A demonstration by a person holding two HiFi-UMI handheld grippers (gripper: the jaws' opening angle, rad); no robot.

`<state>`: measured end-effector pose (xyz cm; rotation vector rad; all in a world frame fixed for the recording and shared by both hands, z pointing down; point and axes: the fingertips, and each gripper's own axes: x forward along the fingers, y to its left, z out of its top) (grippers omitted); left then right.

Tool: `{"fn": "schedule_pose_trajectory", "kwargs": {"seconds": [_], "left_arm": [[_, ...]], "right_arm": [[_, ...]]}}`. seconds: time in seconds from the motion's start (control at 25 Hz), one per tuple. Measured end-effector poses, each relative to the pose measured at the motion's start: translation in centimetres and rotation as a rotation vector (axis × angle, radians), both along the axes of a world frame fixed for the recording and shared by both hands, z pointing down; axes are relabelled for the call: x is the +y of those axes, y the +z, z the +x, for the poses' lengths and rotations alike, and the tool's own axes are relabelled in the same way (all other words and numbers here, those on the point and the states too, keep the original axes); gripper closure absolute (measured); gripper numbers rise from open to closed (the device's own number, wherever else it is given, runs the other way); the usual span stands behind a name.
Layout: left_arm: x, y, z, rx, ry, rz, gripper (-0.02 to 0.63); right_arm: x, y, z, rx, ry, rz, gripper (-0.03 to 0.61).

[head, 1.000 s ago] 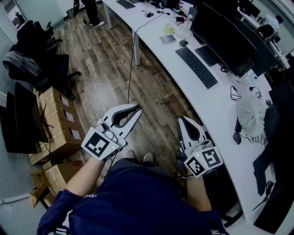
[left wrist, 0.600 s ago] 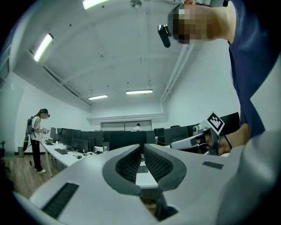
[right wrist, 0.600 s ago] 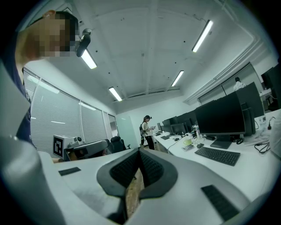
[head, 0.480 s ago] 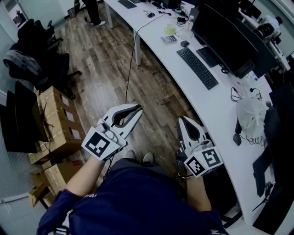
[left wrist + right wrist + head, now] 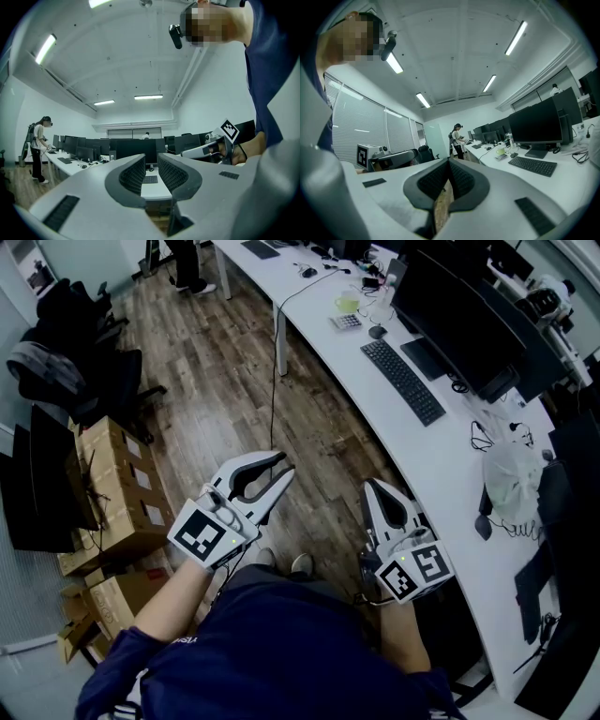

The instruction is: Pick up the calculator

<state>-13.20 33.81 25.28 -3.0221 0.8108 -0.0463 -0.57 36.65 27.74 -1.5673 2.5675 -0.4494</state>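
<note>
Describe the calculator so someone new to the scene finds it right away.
Follow the long white curved desk toward its far end, past the black keyboard in front of the big monitor. Just beyond the dark mouse lies the calculator, beside a pale green cup. It is the only small, flat, light-grey slab with rows of keys.

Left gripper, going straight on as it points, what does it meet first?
The left gripper, jaws empty, has just been opening. Past open floor, probably the white desk near the keyboard; depth unclear.
</note>
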Motion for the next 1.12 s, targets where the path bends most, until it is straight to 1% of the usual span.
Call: {"fn": "schedule_pose_trajectory", "kwargs": {"seconds": [0.8,1.12], "left_arm": [[-1.2,0.3,-0.3,-0.018,-0.035,0.014,0.439],[-1.2,0.3,0.2,-0.03,-0.041,0.029,0.419]], "right_arm": [[-0.7,0.2,0.1,0.007,-0.012,-0.002,0.575],[-0.8,0.1,0.6,0.009,-0.019,-0.002,0.575]]}}
